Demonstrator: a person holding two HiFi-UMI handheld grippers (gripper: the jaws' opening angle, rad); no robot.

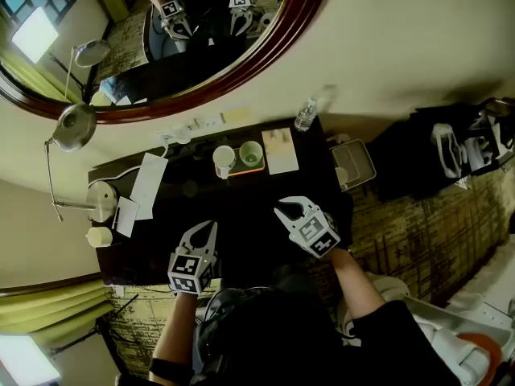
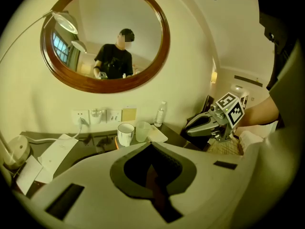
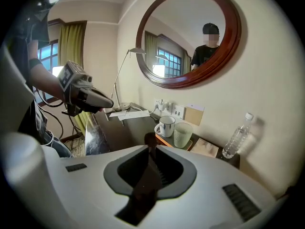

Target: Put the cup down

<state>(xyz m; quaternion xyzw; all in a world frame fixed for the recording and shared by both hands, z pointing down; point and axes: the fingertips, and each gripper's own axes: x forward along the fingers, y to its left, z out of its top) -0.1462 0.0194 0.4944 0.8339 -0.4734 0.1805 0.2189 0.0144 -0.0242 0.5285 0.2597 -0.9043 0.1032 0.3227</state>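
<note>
1. Cup position. The white ceramic cup (image 1: 224,161) stands upright on a shallow tray with an orange edge (image 1: 251,170), at the rear of the dark rectangular desk (image 1: 241,223), close to the wall. I see its handle on the side away from the pale green ribbed tumbler (image 1: 251,153), which stands just beside it on the same tray. Neither gripper touches the cup. Both are well apart from it, over the front part of the desk.

2. Left gripper (image 1: 208,226). In the left gripper view I read its jaws as clenched fully together, with nothing between them. It points toward the tray.

3. Right gripper (image 1: 279,209). In the right gripper view I read its jaws as released by a narrow gap, with nothing between them. The cup (image 3: 166,126) and tumbler (image 3: 183,134) appear beyond the tips, not within them.

4. Surroundings.
- A cream booklet (image 1: 280,151) lies flat just beside the tray, on the tumbler's side.
- A clear plastic water bottle (image 1: 306,115) stands at the rear corner of the desk, past the booklet.
- White paper sheets (image 1: 149,185) lie on the opposite half of the desk, near a metal desk lamp with a round base (image 1: 100,199).
- An oval mirror in a dark wooden frame (image 1: 278,43) hangs on the wall above the desk.
</note>
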